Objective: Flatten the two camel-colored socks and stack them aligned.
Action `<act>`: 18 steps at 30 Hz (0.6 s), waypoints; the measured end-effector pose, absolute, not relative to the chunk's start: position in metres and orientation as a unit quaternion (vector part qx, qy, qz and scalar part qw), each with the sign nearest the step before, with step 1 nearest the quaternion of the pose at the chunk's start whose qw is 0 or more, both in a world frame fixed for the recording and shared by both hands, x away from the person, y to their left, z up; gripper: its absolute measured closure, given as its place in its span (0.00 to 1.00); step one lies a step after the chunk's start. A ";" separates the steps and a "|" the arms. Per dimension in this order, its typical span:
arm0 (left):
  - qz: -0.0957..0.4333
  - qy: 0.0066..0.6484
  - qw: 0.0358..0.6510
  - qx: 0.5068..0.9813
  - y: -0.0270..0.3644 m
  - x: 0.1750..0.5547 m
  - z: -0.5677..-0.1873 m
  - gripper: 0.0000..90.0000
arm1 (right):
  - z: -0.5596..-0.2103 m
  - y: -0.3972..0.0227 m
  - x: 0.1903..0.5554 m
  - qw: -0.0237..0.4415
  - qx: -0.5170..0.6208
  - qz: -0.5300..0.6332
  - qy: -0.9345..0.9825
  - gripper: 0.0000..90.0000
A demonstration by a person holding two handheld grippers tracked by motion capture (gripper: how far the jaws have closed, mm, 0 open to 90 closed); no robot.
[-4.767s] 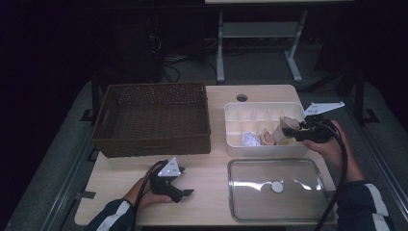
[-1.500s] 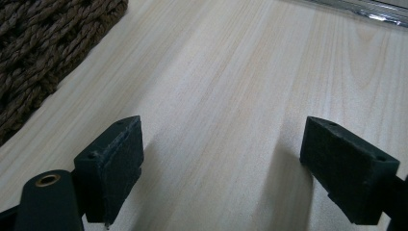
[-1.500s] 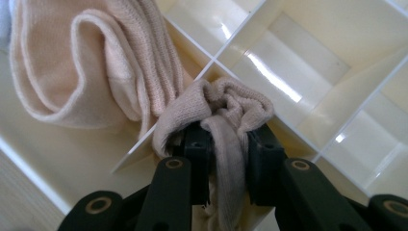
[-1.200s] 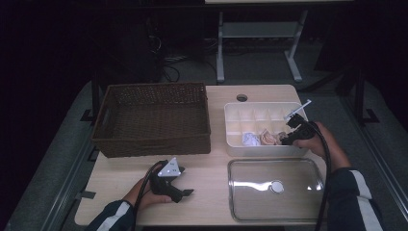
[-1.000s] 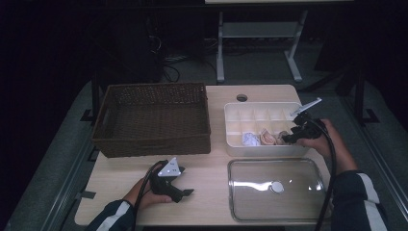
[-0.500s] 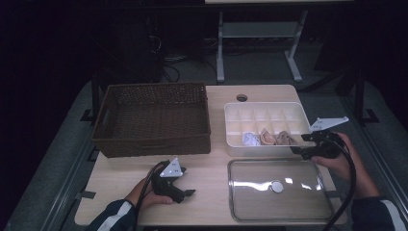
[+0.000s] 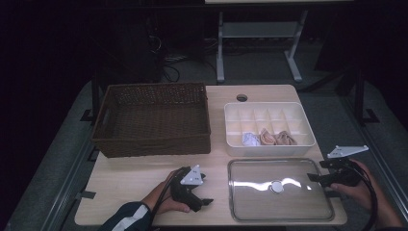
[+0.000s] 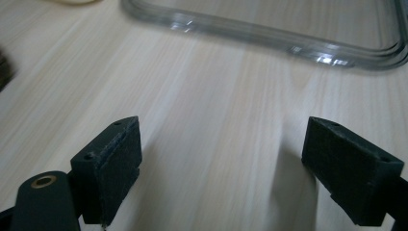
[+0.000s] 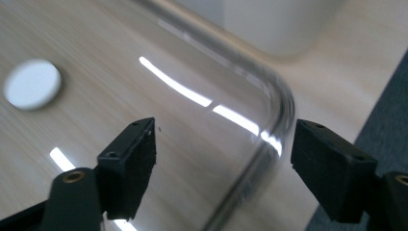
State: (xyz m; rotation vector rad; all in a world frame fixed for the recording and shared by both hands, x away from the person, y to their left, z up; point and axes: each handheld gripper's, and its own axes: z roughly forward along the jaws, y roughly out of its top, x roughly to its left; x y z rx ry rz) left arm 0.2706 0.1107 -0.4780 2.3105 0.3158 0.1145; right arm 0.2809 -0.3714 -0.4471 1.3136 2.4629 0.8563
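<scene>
High: right gripper (image 7: pixel 315 177) hovering at lid's (image 7: pixel 255 199) right edge, left gripper (image 7: pixel 204 202) lying left of lid | Left: jaws gaping, empty, lid ahead | Right: jaws just opening, straddling lid's corner, nothing clamped.

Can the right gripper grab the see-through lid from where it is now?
Probably yes. The right gripper hangs open at the clear lid's right edge, its jaws having just opened wider, with the rim between them and nothing blocking.
</scene>
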 end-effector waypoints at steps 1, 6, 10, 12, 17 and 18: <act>0.042 0.118 0.394 0.911 0.106 0.270 -0.478 0.14 | -0.452 -0.374 0.280 0.108 0.452 0.289 0.837 0.25; 0.037 0.105 0.396 0.912 0.089 0.271 -0.479 0.13 | -0.462 -0.377 0.281 0.085 0.466 0.301 0.827 0.24; 0.035 0.098 0.394 0.913 0.078 0.269 -0.479 0.13 | -0.464 -0.377 0.281 0.084 0.464 0.310 0.826 0.21; 0.029 0.089 0.393 0.915 0.074 0.262 -0.478 0.13 | -0.465 -0.374 0.281 0.086 0.463 0.312 0.825 0.19; 0.031 0.082 0.389 0.917 0.068 0.245 -0.477 0.13 | -0.466 -0.362 0.279 0.091 0.465 0.308 0.825 0.19; 0.034 0.084 0.387 0.918 0.067 0.243 -0.477 0.13 | -0.465 -0.360 0.279 0.089 0.467 0.307 0.824 0.19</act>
